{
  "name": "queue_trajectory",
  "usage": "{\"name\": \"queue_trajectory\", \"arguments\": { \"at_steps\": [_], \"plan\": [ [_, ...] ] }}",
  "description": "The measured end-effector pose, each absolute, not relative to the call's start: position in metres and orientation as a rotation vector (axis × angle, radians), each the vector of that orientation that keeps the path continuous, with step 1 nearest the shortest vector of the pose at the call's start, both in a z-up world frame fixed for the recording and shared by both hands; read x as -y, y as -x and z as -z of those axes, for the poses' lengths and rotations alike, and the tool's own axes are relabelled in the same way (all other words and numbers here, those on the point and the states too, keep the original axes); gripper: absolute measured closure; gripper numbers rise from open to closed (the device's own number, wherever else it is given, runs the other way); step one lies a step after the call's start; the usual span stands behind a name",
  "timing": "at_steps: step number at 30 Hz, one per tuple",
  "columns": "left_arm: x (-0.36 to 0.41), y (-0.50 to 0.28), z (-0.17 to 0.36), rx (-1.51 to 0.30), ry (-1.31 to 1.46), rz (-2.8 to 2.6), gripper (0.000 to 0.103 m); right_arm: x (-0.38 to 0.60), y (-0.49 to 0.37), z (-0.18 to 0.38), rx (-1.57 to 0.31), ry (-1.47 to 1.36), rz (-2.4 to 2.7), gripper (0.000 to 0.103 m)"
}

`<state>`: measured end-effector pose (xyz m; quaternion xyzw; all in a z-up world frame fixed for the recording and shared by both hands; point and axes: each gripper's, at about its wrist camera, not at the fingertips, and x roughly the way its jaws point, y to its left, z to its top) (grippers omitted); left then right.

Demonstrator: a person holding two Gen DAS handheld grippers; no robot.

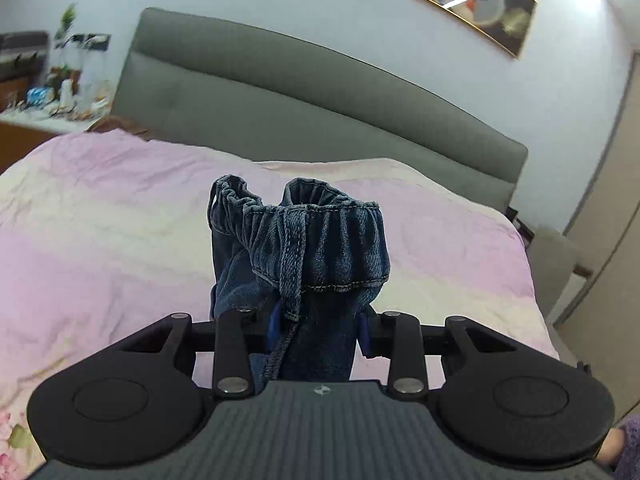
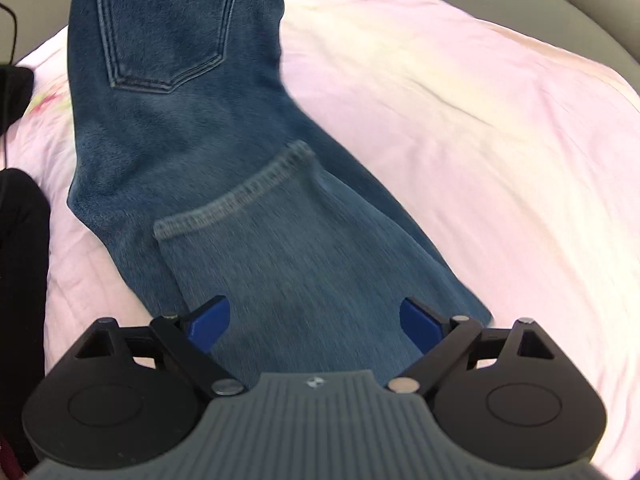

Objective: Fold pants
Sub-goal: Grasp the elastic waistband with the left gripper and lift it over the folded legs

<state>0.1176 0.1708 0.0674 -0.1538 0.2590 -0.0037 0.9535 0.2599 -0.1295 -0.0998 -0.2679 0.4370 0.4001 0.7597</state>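
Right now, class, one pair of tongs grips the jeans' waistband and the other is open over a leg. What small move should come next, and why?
Probably close the right tongs on the leg hem. They stand open, gripping nothing, while the left tongs already pinch the bunched waistband above the bed. A second grip would let the jeans be stretched flat.

I see the pants [image 2: 192, 128], blue denim with a stitched back pocket, hanging in a long slope over the pink bedcover, one leg doubled back so its hemmed cuff lies across the fabric. From the left wrist camera, I see their gathered elastic waistband [image 1: 316, 240] bunched upright, a belt loop running down it.
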Motion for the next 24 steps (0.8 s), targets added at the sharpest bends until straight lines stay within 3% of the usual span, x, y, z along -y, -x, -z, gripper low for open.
{"name": "queue_trajectory", "arguments": {
  "at_steps": [6,15,24],
  "plan": [
    [-0.066,-0.143,-0.041,-0.597,0.147,0.122,0.064,0.183,-0.244,0.094,-0.959,0.467,-0.786,0.015],
    [0.076,-0.155,0.05,-0.795,-0.089,0.311,0.066,0.239,-0.236,0.115,-1.025,0.36,-0.714,0.021],
    [0.097,-0.161,0.102,-0.953,-0.173,0.459,0.06,0.26,-0.227,0.139,-1.048,0.325,-0.669,0.023]
  ]
}}
